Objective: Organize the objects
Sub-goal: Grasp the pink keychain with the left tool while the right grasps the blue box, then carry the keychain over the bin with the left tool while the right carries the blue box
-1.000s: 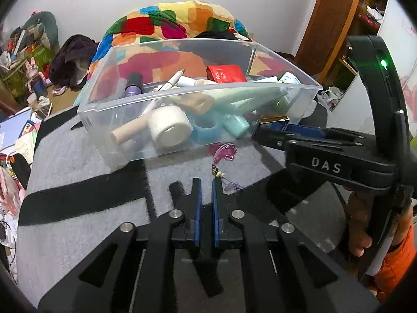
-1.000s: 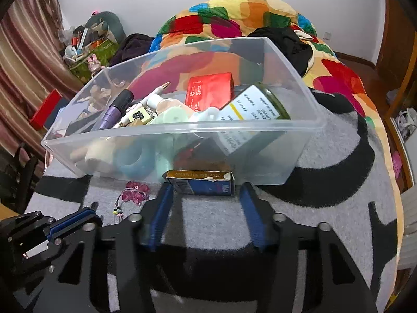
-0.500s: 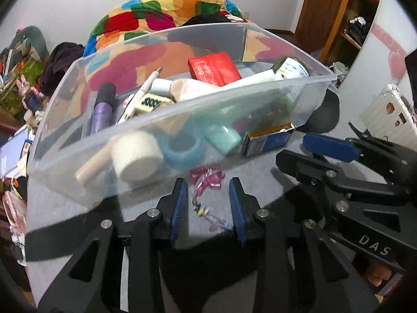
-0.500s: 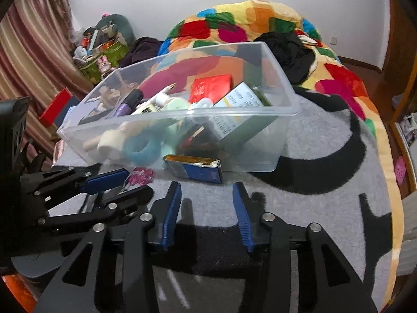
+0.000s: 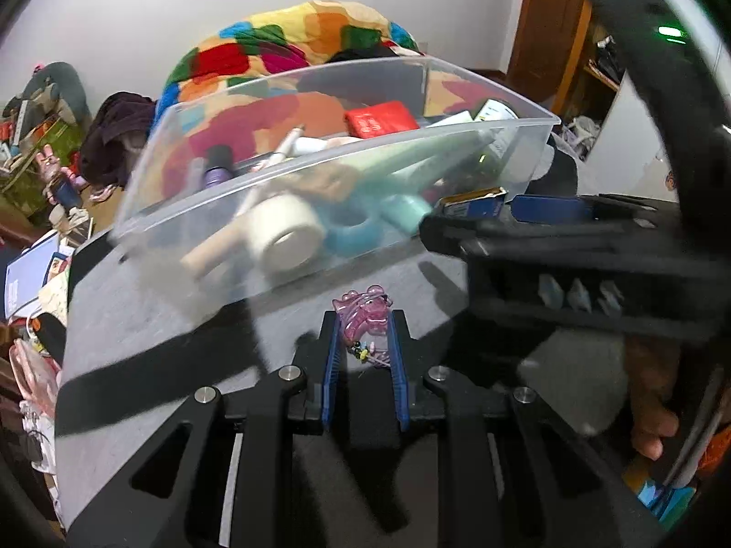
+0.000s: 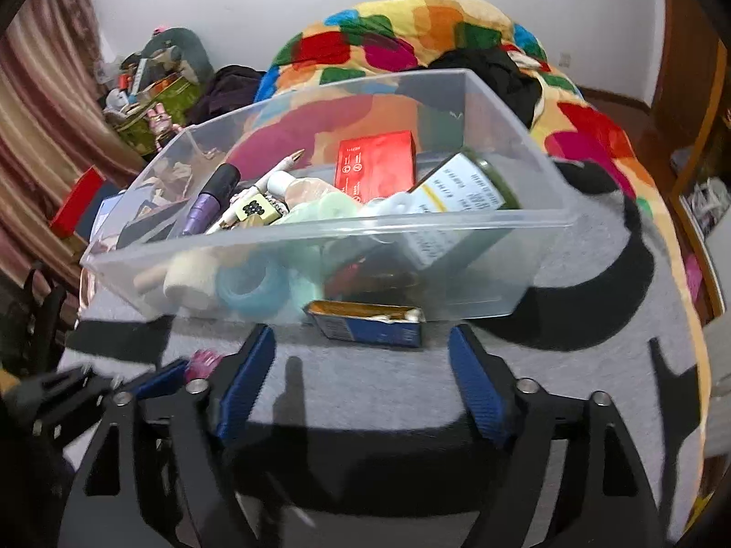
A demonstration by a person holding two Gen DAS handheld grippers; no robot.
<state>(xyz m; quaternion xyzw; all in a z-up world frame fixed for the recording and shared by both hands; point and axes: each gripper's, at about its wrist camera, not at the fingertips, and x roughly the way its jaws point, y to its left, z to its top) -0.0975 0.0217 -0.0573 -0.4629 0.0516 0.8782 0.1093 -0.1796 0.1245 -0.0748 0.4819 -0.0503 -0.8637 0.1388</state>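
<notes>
My left gripper (image 5: 362,342) points down at the grey and black blanket (image 5: 150,319), and its blue pads (image 5: 330,365) are closing around a pink hair clip (image 5: 363,317) with a small beaded charm hanging from it. The clip sits between the pads near their tips; whether they already press on it I cannot tell. It lies on the blanket just in front of the clear plastic bin (image 5: 525,123).

My right gripper (image 6: 363,360) is opening, its jaws standing wide with nothing between them. Just ahead of its fingertips a blue and gold carton (image 6: 370,322) lies on the blanket, touching or almost touching the bin's near wall (image 6: 457,283). In the left wrist view the carton (image 5: 475,203) shows beyond the right gripper's fingers.

Inside the bin I see a white tape roll (image 6: 189,281), a light blue tape roll (image 6: 251,285), a red box (image 6: 377,162), a dark green bottle with a white label (image 6: 461,201), a purple tube with a black cap (image 6: 212,198) and a white pen (image 6: 274,169). Behind the bin a many-coloured quilt (image 6: 411,32) is heaped up.
</notes>
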